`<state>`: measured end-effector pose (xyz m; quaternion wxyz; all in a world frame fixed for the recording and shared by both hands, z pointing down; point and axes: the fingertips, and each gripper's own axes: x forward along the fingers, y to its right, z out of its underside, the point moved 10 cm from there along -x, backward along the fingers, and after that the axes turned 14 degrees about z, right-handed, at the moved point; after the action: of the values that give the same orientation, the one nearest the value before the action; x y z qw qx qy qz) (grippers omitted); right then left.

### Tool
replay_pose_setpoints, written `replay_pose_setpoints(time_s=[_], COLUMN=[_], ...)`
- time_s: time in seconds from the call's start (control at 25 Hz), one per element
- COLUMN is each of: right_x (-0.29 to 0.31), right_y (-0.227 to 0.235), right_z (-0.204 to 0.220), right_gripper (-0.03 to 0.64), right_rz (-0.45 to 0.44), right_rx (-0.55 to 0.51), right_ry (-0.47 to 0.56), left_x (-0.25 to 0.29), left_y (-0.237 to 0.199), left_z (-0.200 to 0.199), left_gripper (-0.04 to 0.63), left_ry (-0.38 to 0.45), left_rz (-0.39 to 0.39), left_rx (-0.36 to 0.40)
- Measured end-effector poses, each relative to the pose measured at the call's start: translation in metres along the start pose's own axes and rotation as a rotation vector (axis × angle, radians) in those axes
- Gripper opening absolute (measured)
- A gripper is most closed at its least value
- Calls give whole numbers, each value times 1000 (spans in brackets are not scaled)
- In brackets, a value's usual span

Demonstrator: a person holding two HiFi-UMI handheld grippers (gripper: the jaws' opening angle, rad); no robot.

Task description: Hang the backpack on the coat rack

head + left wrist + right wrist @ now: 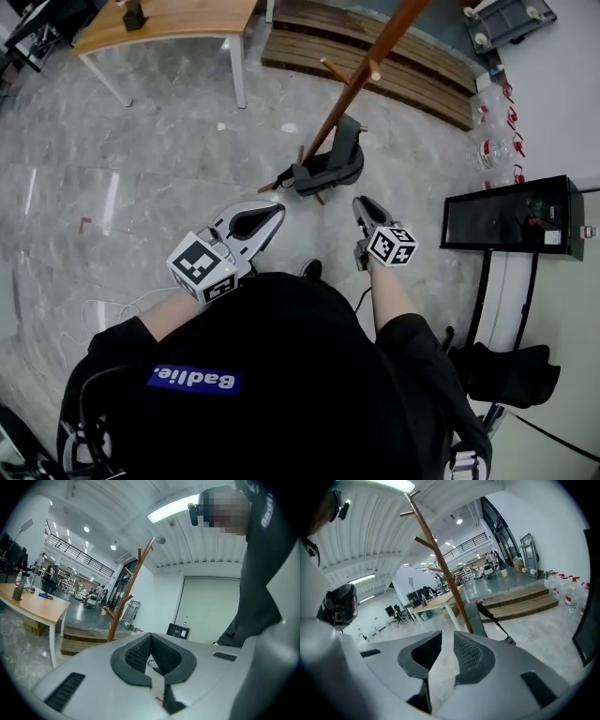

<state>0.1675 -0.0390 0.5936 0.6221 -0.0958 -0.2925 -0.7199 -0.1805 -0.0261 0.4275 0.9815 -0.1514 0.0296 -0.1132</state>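
The backpack point(330, 161) sat on the floor at the coat rack's point(352, 89) foot, ahead of and below both jaws. The left gripper point(275, 212) was pressed shut and empty, the right gripper point(360, 202) slightly spread and empty. Taking it by its top strap, with the jaws opened wide, looked wisest to me.

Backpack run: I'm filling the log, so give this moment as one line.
phase: before pickup | backpack: on floor at coat rack base, unhung | left gripper: shut, empty | right gripper: open, empty
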Motion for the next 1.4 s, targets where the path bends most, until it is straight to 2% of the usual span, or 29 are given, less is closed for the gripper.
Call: replay_pose_setpoints(time_s=[0.2, 0.48, 0.64, 0.84, 1.04, 1.4], right_x=[-63, -134, -155, -162, -159, -162], right_y=[-49, -76, -89, -93, -97, -101], right_z=[-15, -80, -97, -99, -100, -95], right_gripper=[83, 81, 6, 5, 5, 5], right_rz=[-149, -334, -398, -442, -476, -503], right_rx=[13, -137, -229, -260, -280, -278], right_ry=[67, 244, 320, 339, 323, 318], left_x=[30, 81, 91, 95, 99, 96], left_y=[20, 48, 58, 68, 77, 81], left_z=[-8, -14, -10, -7, -4, -2], left_gripper=[9, 9, 9, 9, 9, 9], left_ry=[-2, -27, -48, -82, -95, -100], left_rz=[20, 62, 59, 32, 59, 57], left_rx=[31, 94, 104, 109, 140, 148])
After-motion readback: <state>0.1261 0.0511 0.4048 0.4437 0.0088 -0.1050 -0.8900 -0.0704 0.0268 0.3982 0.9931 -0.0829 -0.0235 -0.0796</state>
